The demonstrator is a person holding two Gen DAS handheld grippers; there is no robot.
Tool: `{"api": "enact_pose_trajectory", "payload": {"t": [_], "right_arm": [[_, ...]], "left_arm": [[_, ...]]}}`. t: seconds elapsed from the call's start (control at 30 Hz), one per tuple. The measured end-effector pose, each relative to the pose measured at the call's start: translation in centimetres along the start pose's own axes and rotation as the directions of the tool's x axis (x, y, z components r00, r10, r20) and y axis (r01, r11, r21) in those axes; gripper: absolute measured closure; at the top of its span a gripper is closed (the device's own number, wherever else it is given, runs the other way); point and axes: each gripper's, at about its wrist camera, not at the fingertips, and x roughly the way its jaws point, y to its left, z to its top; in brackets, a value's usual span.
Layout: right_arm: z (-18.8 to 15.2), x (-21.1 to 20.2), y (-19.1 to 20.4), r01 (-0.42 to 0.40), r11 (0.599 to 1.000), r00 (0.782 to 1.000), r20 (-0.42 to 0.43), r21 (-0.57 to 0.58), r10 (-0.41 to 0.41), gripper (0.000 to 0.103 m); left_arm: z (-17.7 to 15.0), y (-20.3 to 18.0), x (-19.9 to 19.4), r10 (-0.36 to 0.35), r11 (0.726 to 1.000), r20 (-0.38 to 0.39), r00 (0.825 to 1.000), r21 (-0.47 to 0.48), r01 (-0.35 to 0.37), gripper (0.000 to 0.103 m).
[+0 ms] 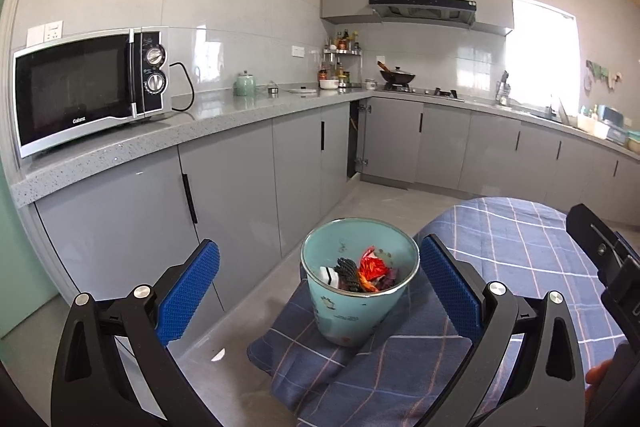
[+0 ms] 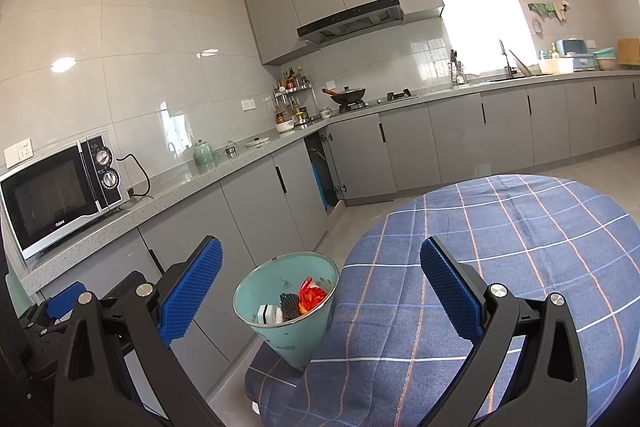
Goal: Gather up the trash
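Left gripper (image 1: 320,291): jaws spread wide, nothing held; blue pads flank the trash bin (image 1: 358,291) w/o contact. Right gripper (image 2: 320,291): jaws also wide, nothing held, above the plaid tablecloth (image 2: 500,227). Bin: teal, upright on a hanging fold of cloth beside the table edge, near the grey base cabinets (image 1: 224,187). Contents: red wrapper (image 1: 372,265), black textured item, white piece. Microwave (image 1: 88,87) on countertop at left.
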Motion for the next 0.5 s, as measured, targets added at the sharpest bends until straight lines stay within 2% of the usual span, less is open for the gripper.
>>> {"api": "enact_pose_trajectory", "payload": {"t": [0.27,0.4,0.5], "right_arm": [[-0.1,0.22,0.01,0.003,1.0,1.0,-0.009,0.006,-0.003,0.006],[-0.22,0.28,-0.04,0.006,1.0,1.0,-0.012,0.01,-0.006,0.006],[-0.21,0.19,-0.04,0.008,1.0,1.0,-0.009,0.012,-0.008,0.006]], "left_arm": [[-0.13,-0.28,0.43,0.016,1.0,-0.025,1.0,0.014,-0.015,0.004],[-0.1,-0.29,0.51,0.049,0.999,-0.024,0.998,0.02,-0.049,0.004],[-0.06,-0.24,0.62,0.04,0.999,-0.031,0.999,0.019,-0.039,0.004]]}}
